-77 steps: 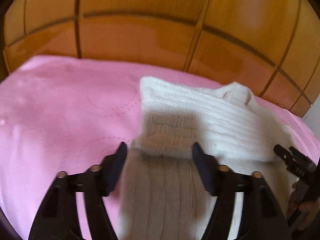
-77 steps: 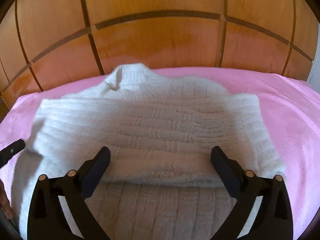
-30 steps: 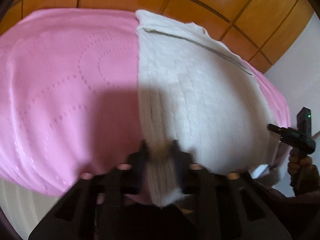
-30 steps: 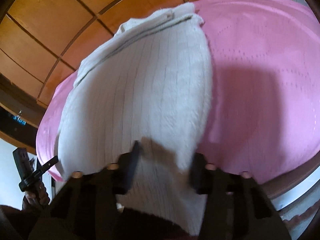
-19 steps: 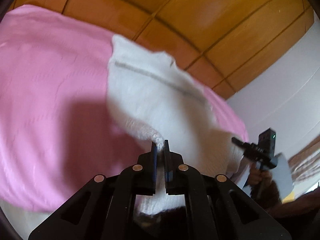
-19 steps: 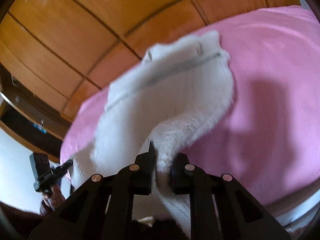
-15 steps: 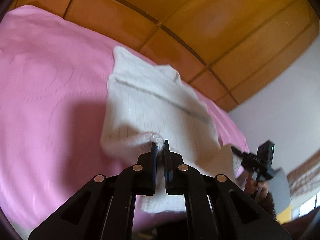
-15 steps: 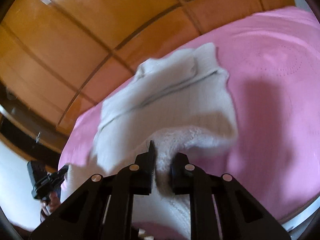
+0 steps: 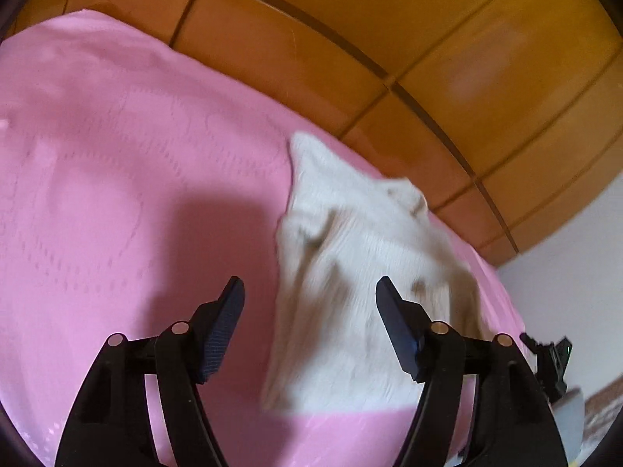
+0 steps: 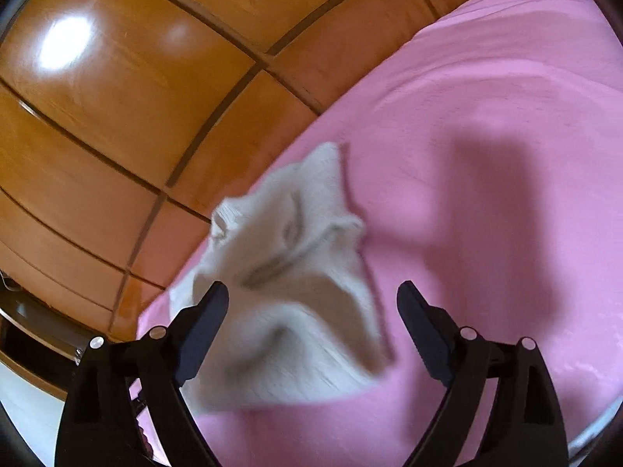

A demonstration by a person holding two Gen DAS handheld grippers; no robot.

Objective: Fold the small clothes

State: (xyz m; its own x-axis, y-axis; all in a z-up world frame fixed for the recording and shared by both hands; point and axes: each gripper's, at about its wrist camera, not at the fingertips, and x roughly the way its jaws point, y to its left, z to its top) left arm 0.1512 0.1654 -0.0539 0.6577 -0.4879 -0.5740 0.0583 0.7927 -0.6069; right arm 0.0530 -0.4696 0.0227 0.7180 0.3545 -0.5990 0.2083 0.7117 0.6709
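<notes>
Sweater, blurred, lies on the pink bedspread, long axis toward 11 o'clock. My left gripper and right gripper gape wide, holding nothing.

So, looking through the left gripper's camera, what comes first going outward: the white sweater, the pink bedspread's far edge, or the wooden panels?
From the left gripper, which is open:
1. White sweater, just ahead, slightly to the right.
2. Far edge of the pink bedspread, beyond the sweater, running up and left.
3. Wooden panels, behind the bed, across the top.
</notes>
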